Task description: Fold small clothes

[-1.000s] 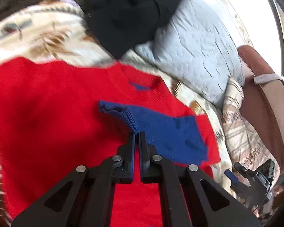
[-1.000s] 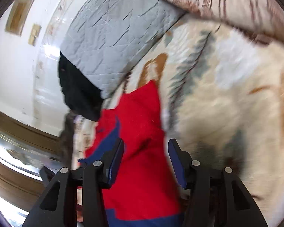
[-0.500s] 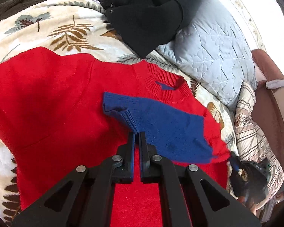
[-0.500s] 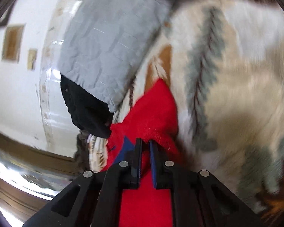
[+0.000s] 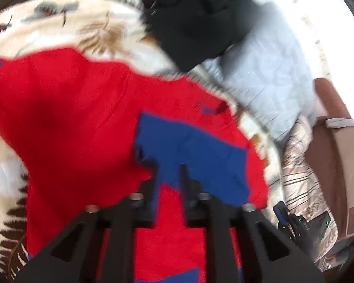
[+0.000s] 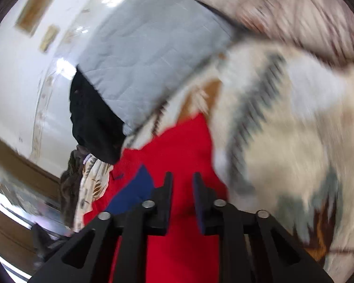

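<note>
Left gripper (image 5: 168, 176) jaws opening, blue sleeve (image 5: 191, 151) between pads but not pinched. Right gripper (image 6: 181, 186) also opening over red sweater (image 6: 181, 155), flat on the bed blanket (image 6: 283, 122). Looks like sleeve fold's placed; next you regrip sweater's edge w/ both for the body fold.

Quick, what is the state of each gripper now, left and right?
Left gripper: jaws opening, blue sleeve between them, no longer pinched.
Right gripper: jaws opening, over the red sweater, holding nothing.
</note>
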A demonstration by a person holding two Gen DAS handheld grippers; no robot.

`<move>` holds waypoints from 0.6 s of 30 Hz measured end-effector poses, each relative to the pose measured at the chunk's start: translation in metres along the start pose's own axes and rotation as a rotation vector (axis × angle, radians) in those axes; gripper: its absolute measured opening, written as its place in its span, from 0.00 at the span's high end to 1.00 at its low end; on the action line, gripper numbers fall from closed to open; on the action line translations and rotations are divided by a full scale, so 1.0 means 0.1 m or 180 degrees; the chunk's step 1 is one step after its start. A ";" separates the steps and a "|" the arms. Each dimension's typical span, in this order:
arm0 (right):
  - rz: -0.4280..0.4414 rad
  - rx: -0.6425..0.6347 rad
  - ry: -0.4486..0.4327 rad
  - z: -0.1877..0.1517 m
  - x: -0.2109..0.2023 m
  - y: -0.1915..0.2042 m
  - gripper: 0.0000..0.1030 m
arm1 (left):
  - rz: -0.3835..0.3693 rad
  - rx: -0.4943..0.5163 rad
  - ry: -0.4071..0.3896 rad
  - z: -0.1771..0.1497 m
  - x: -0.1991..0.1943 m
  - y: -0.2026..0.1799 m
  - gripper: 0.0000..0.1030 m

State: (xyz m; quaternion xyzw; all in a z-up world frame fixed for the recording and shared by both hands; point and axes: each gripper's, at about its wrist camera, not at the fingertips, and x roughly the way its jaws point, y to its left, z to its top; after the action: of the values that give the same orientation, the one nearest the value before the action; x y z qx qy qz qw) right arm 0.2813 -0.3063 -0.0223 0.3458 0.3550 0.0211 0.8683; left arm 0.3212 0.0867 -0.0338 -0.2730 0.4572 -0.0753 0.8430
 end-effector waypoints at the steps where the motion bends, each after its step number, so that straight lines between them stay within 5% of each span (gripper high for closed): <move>1: -0.0042 -0.0140 -0.0009 0.03 0.07 0.09 0.77 | 0.0021 0.0111 -0.0041 0.01 0.01 -0.06 0.58; 6: -0.0261 -0.0518 0.0075 0.04 0.47 0.25 0.81 | 0.0193 0.0315 0.0195 -0.02 0.40 -0.13 0.54; 9: -0.0615 -0.0588 0.0370 -0.06 0.81 0.11 0.87 | 0.0359 0.0419 0.0215 -0.05 0.55 -0.12 0.56; 13: -0.0630 -0.0553 0.0326 -0.03 0.76 0.15 0.87 | 0.0572 0.0669 0.0186 -0.10 0.55 -0.26 0.56; 18: -0.0362 -0.0668 0.0179 -0.13 0.58 0.36 0.79 | 0.0403 0.0407 0.0083 0.00 0.36 -0.14 0.54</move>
State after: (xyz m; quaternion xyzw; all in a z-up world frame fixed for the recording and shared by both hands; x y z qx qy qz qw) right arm 0.3239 -0.2548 -0.0413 0.2315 0.3941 0.0186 0.8892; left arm 0.3438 0.0613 -0.0522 -0.1882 0.4788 -0.0544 0.8558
